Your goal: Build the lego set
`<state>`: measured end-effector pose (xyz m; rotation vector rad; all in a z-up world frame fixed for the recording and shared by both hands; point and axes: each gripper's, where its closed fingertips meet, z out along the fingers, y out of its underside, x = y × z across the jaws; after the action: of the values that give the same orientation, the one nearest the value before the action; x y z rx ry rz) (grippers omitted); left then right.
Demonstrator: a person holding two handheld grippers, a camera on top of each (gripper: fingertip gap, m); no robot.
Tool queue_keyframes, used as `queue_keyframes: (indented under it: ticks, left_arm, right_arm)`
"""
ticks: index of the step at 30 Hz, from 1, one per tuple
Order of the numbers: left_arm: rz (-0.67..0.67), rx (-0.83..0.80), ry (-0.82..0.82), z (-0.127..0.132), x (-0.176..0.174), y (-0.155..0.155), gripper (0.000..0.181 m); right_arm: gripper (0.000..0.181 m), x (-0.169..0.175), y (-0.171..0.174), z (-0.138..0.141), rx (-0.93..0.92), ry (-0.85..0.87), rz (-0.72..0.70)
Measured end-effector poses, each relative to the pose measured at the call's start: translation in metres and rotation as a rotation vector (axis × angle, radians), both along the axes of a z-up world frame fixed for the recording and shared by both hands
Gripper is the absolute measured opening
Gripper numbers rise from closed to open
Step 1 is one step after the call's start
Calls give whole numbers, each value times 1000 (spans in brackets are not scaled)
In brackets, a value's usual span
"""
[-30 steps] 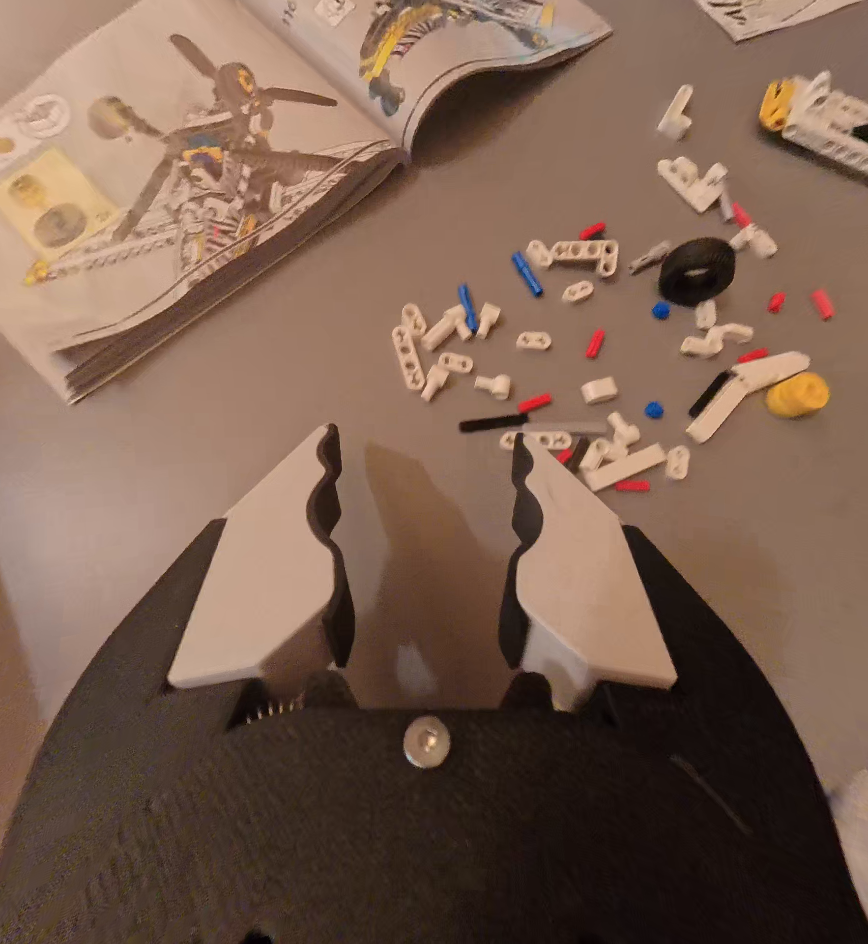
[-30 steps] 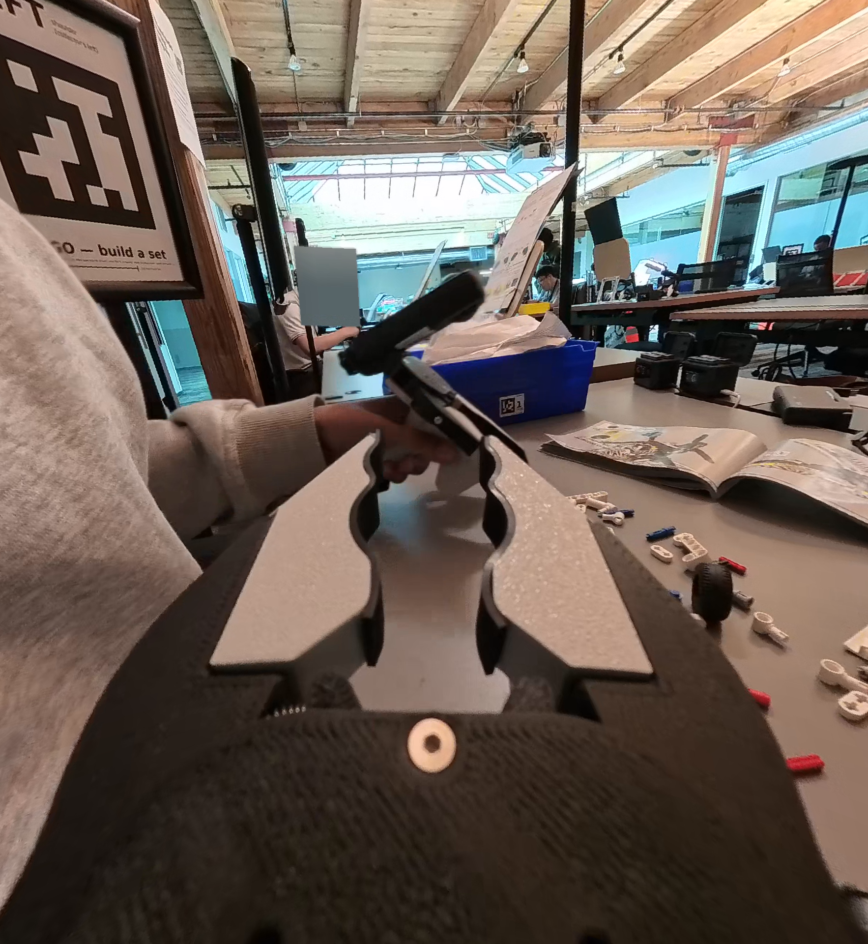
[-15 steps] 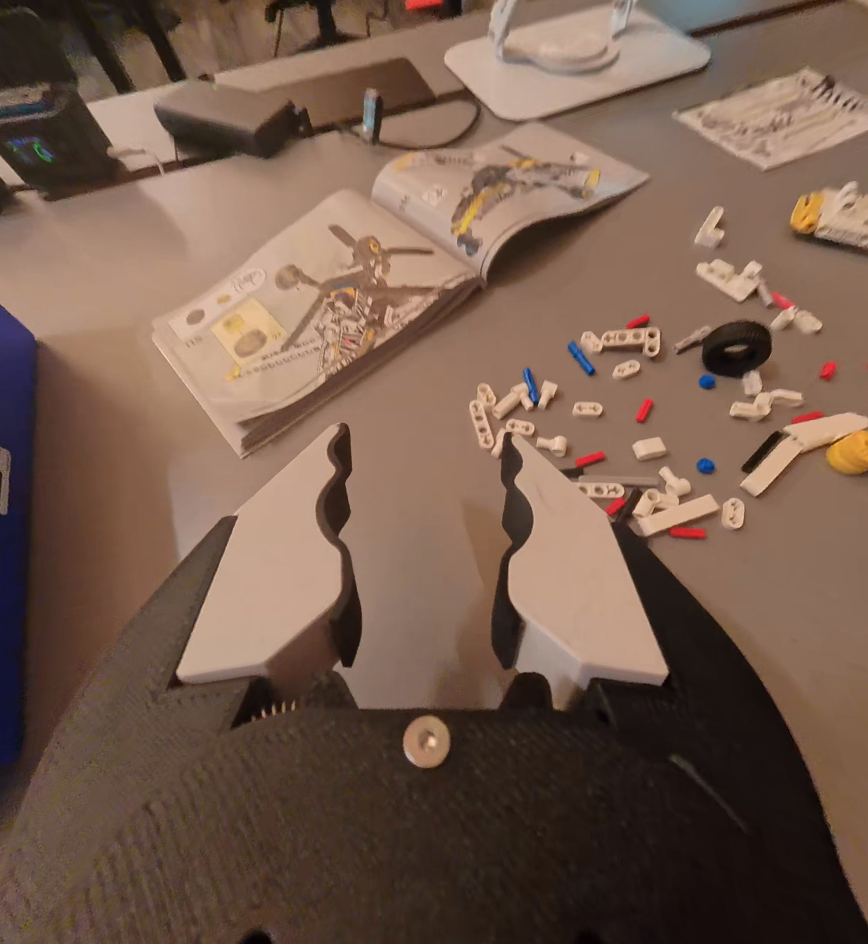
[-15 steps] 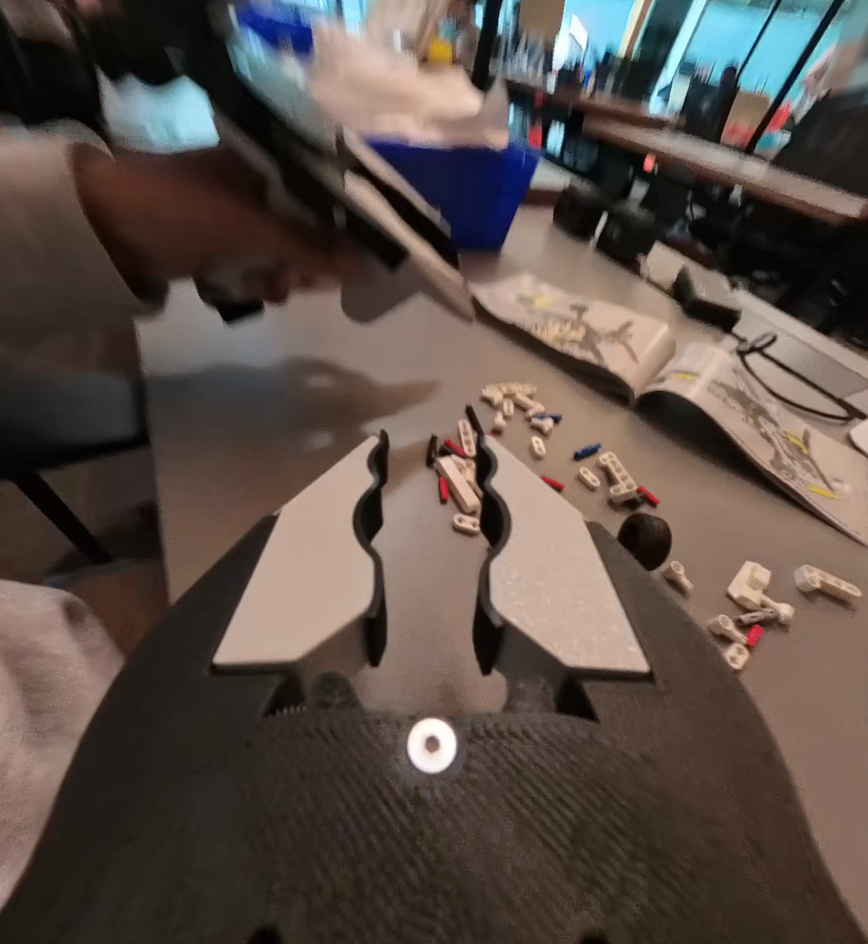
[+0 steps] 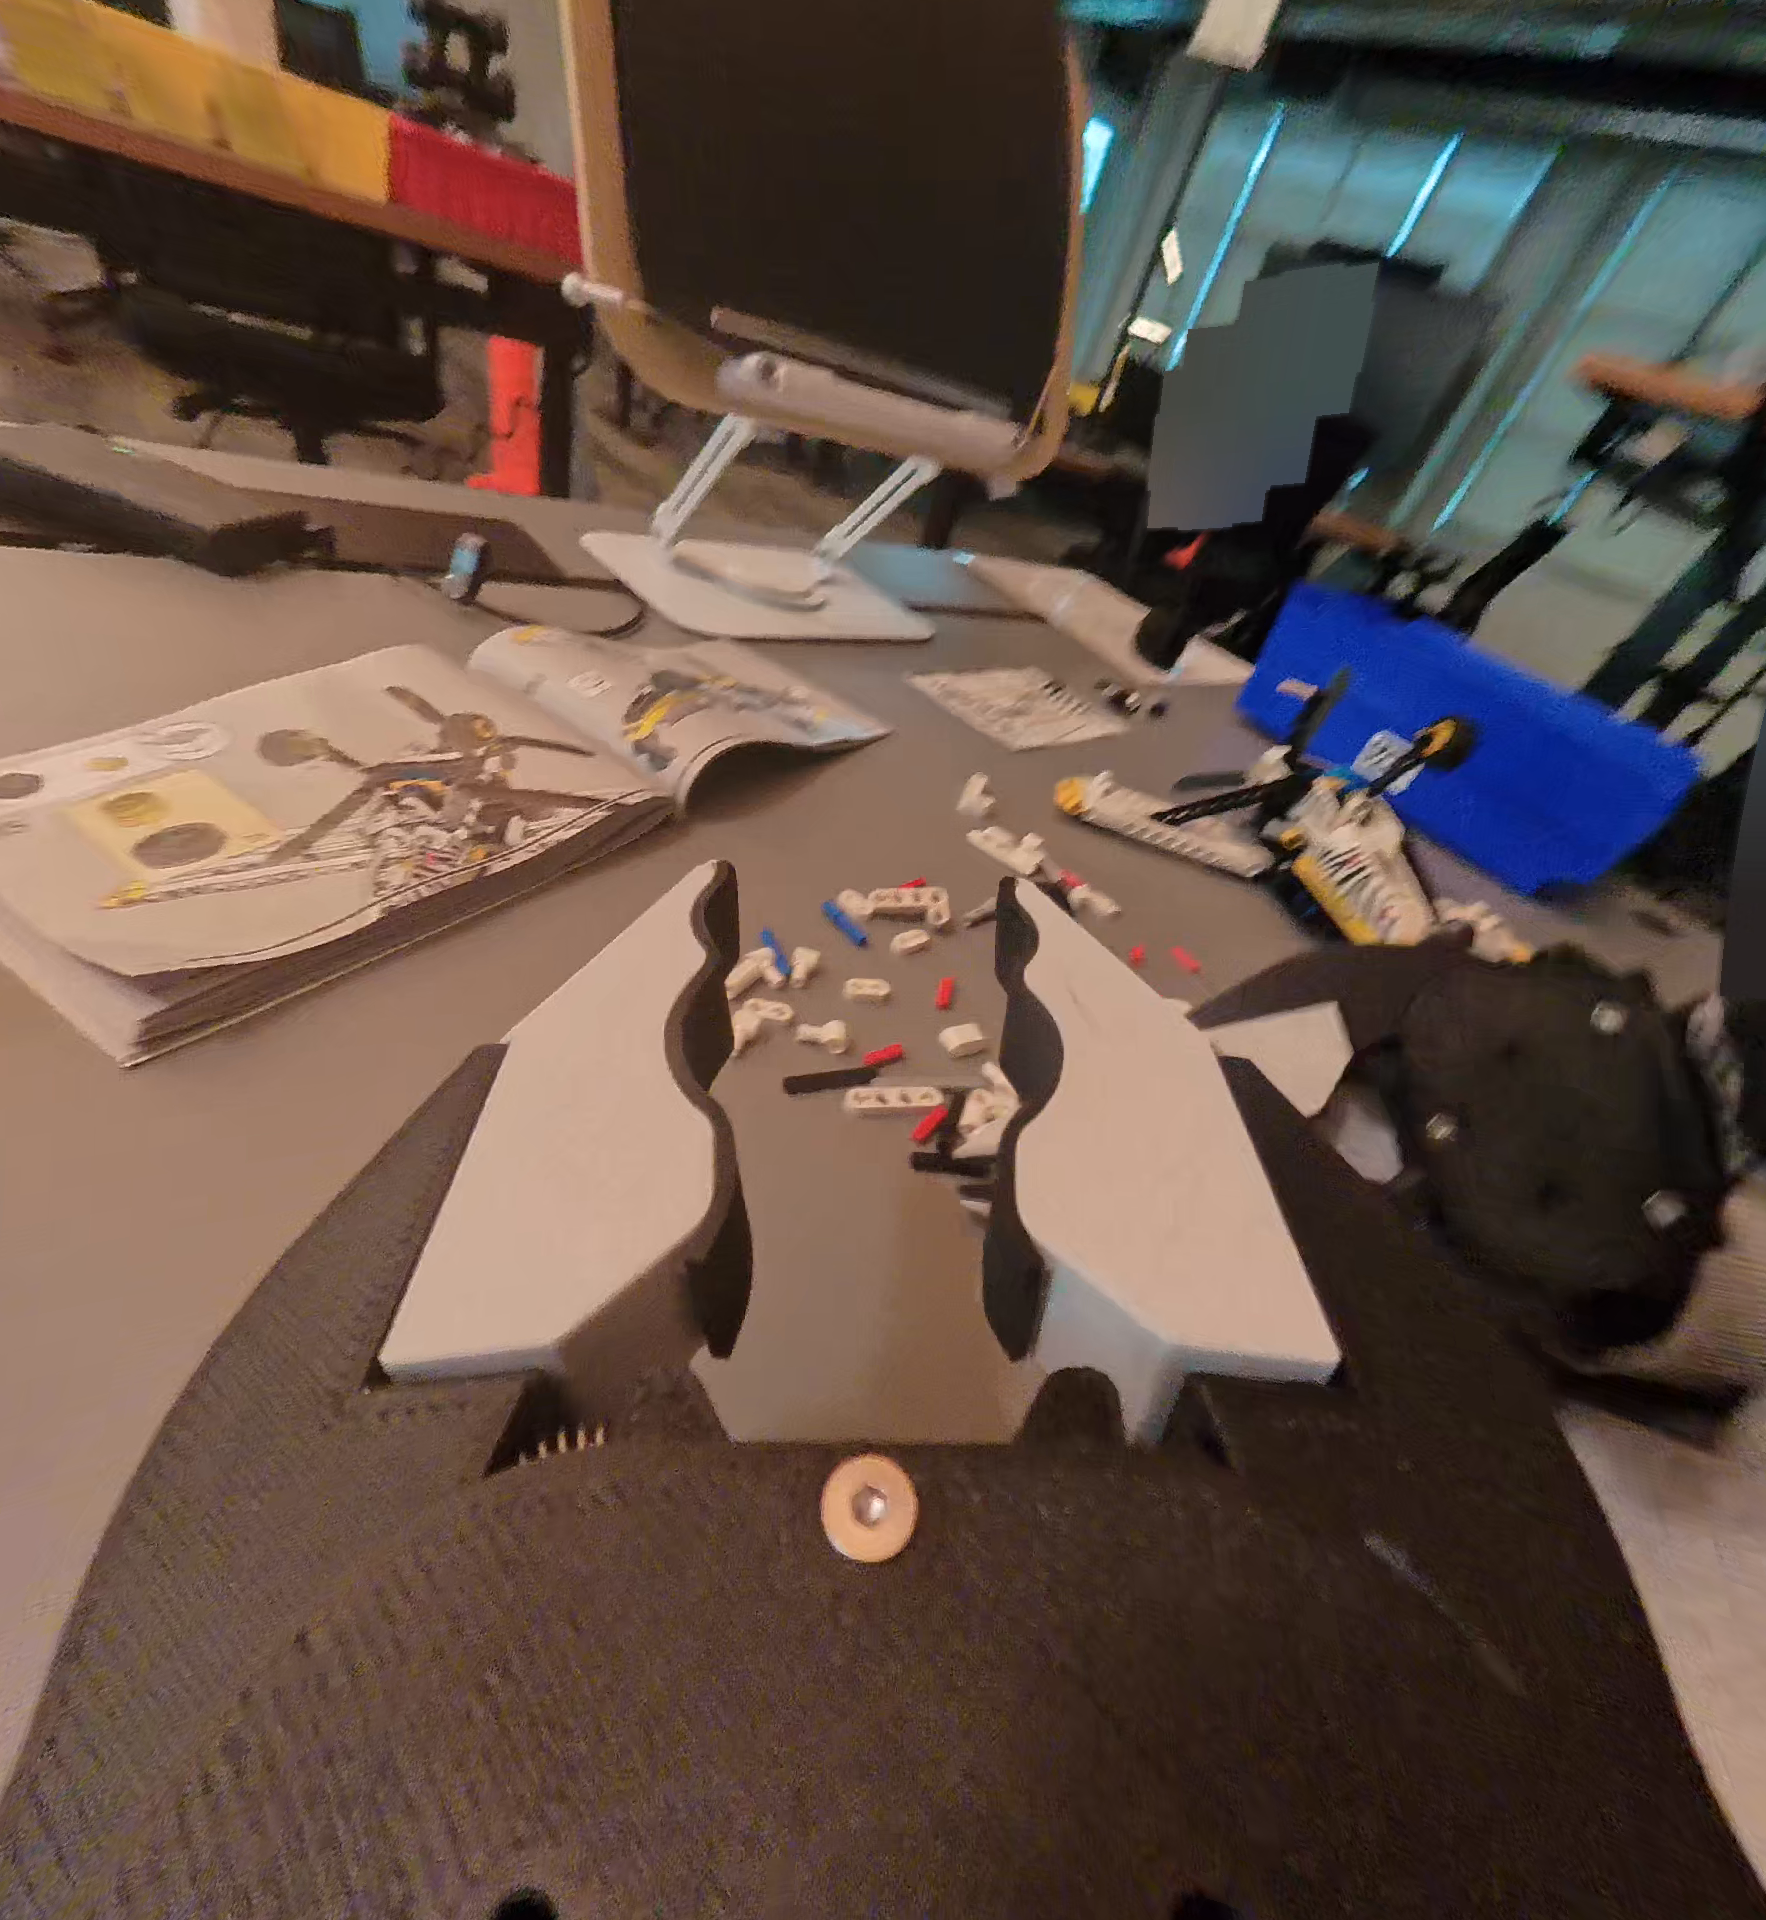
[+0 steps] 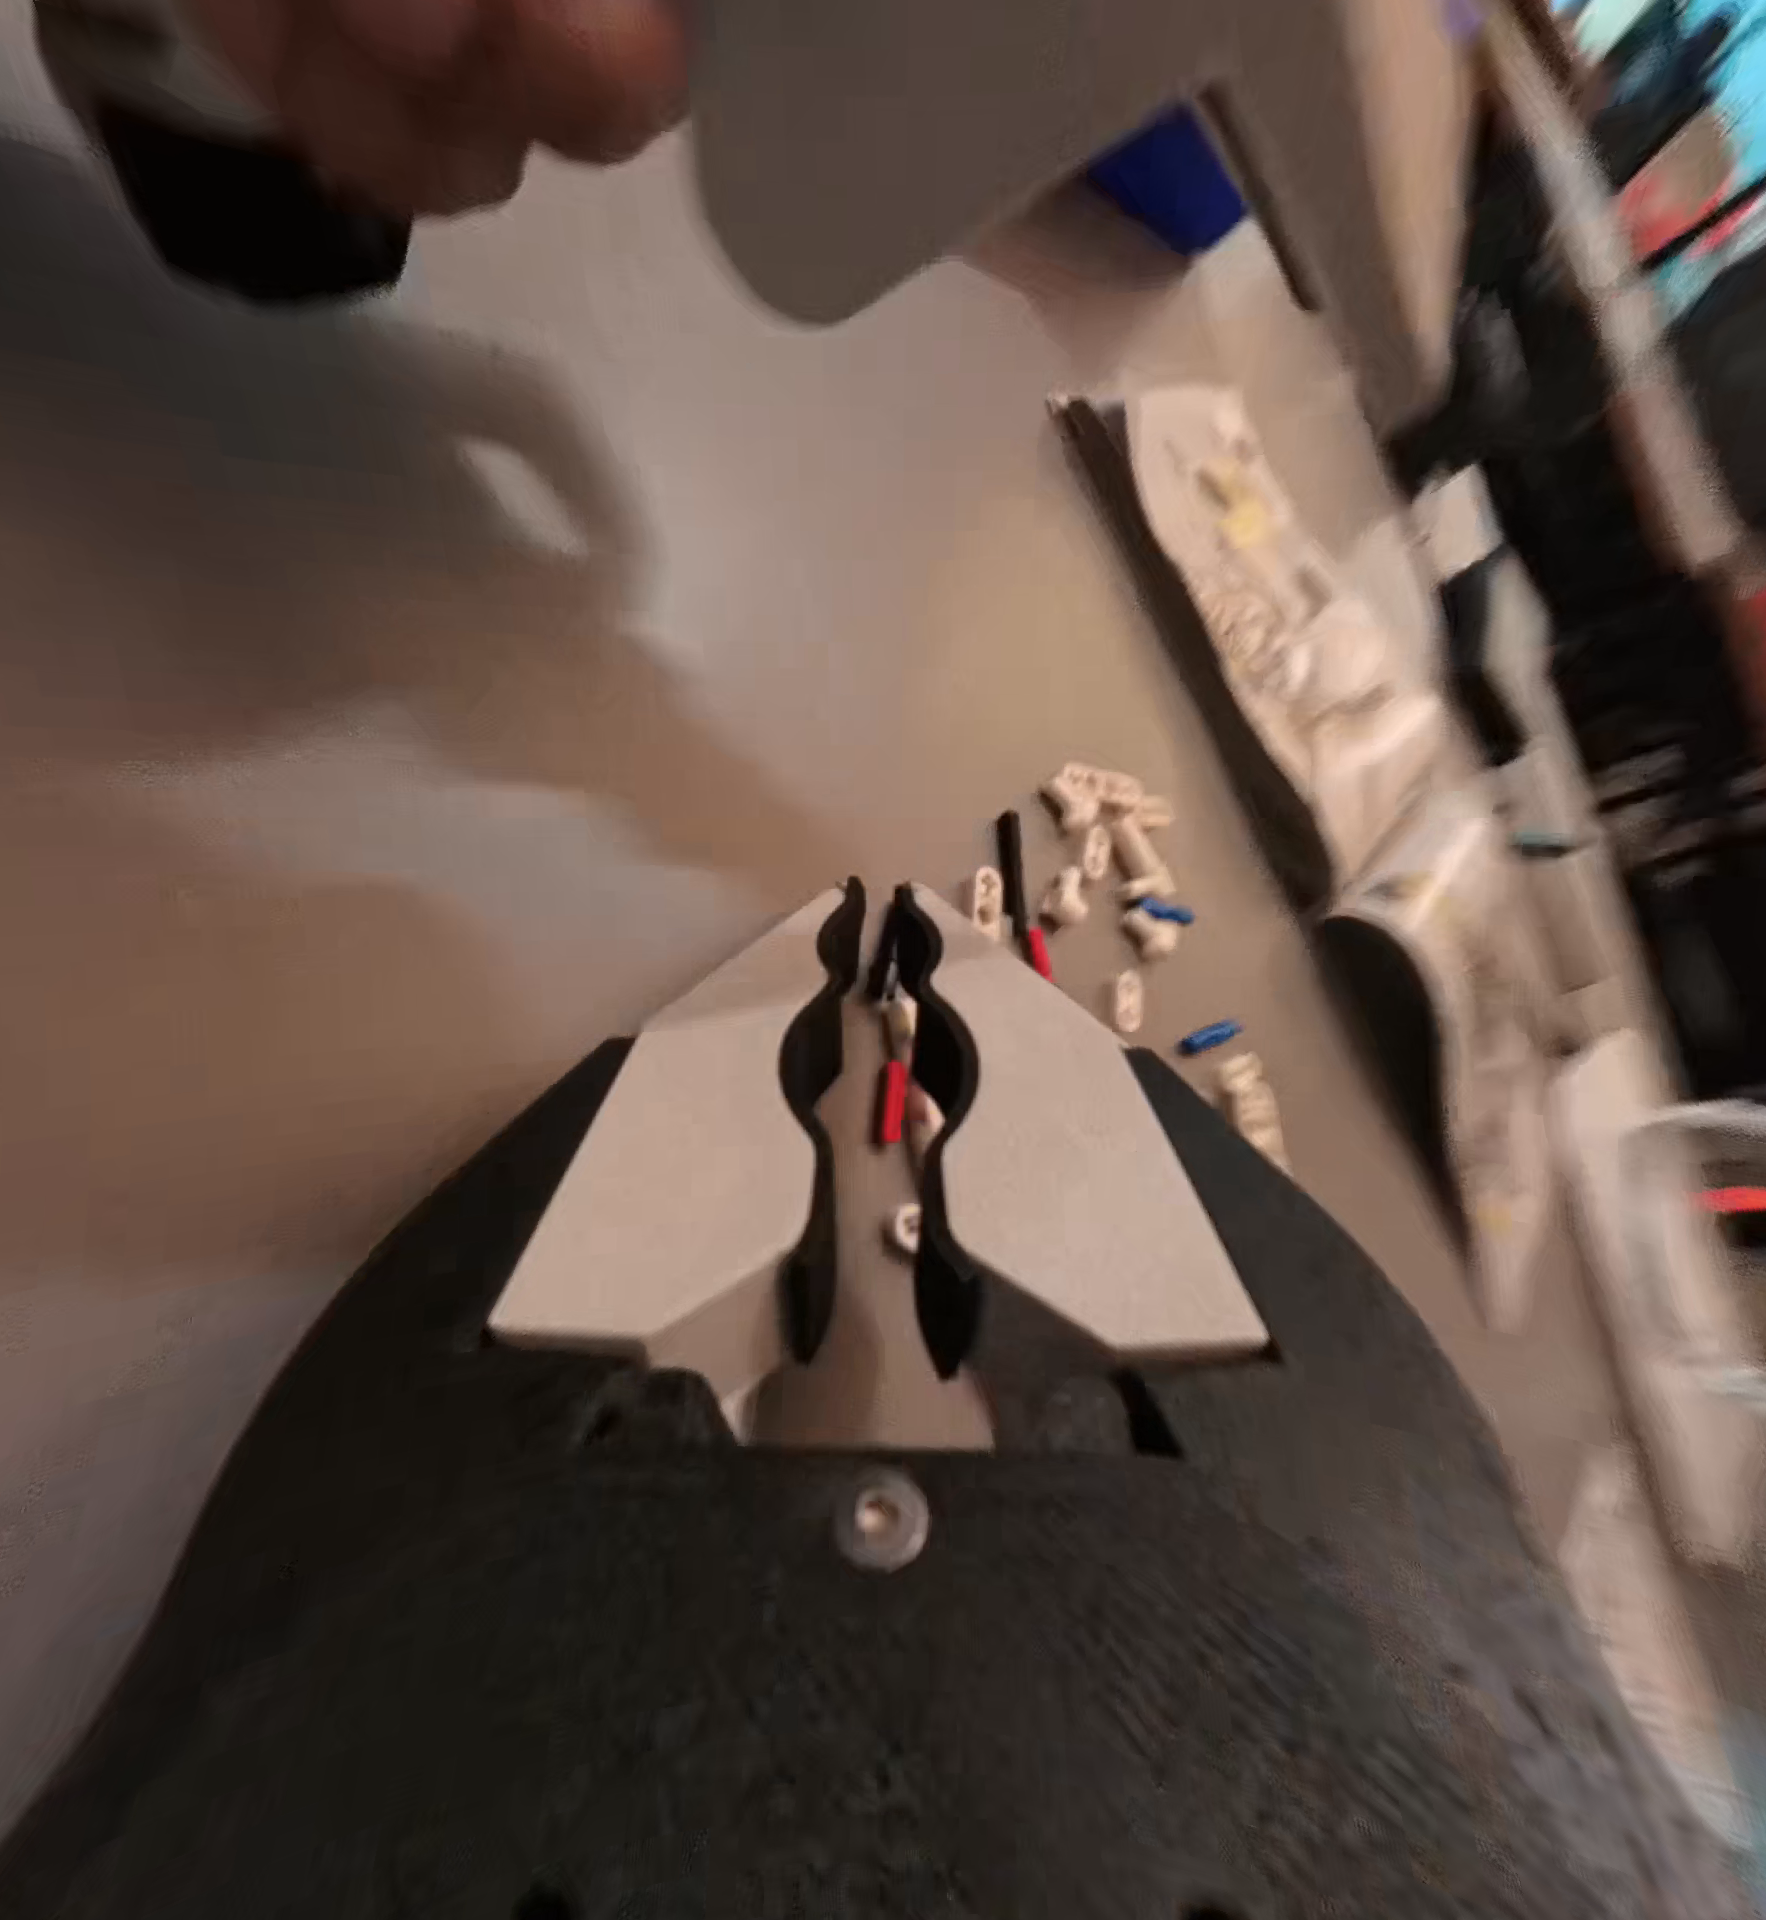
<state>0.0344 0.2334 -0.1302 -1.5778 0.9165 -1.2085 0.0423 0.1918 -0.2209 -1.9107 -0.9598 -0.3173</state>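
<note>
Loose small white, red, blue and black Lego pieces (image 5: pixel 863 987) lie on the grey table (image 5: pixel 235 1195). A partly built white, yellow and black model (image 5: pixel 1326 842) lies at the back right. My left gripper (image 5: pixel 863 883) is open and empty above the near edge of the pile. My right gripper (image 6: pixel 874 899) is low over the pile with its jaws nearly closed. A thin black piece (image 6: pixel 884 951) shows in the narrow gap at the tips; I cannot tell if they grip it. The right gripper also shows in the left wrist view (image 5: pixel 1544 1153), to the right.
An open instruction booklet (image 5: pixel 339 810) lies at the left. A blue bin (image 5: pixel 1481 748), a printed sheet (image 5: pixel 1014 707) and a stand holding a dark screen (image 5: pixel 754 603) stand farther back. In the blurred right wrist view, a hand (image 6: pixel 463 94) is overhead. There is about 10 cm between the tips of the two grippers.
The left gripper has tilted up and now looks level across the table. The right gripper has swung down onto the pile and its jaws have closed from wide open to a narrow gap.
</note>
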Motion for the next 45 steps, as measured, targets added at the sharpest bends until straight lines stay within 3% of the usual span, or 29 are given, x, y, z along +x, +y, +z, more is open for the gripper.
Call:
queue_keyframes:
  ticks: [2,4,14,18,22,26,28,31,35,39,45]
  left_arm:
    - [-15,-26,-61,6,-6,0,48]
    - [-8,-43,-94,8,-12,4,48]
    - [-29,-136,-143,2,-18,14,48]
    - [-26,-134,-114,-2,-15,13,49]
    - [-13,-143,-39,-14,-6,9,49]
    - [-12,-99,62,-24,11,-1,58]
    - [-21,-61,166,-35,21,-4,76]
    - [-50,8,403,-60,30,-8,98]
    - [-29,104,629,-82,29,0,99]
    - [-126,50,683,-92,29,-13,112]
    - [-154,49,718,-108,35,-16,114]
  right_arm:
    - [0,-1,4,1,120,-194,30]
    - [0,-3,7,-1,179,-272,56]
    - [0,62,29,-6,151,-447,-125]
    - [0,65,26,5,163,-421,-156]
    - [0,59,4,23,167,-285,-213]
    - [2,93,-29,23,47,-9,-535]
    - [3,122,-49,17,-5,15,-716]
    - [6,160,-74,17,-9,-124,-869]
    - [17,172,-90,-1,-106,-322,-919]
    - [16,179,-94,-2,-114,-480,-921]
    - [0,179,-79,-7,-72,-613,-865]
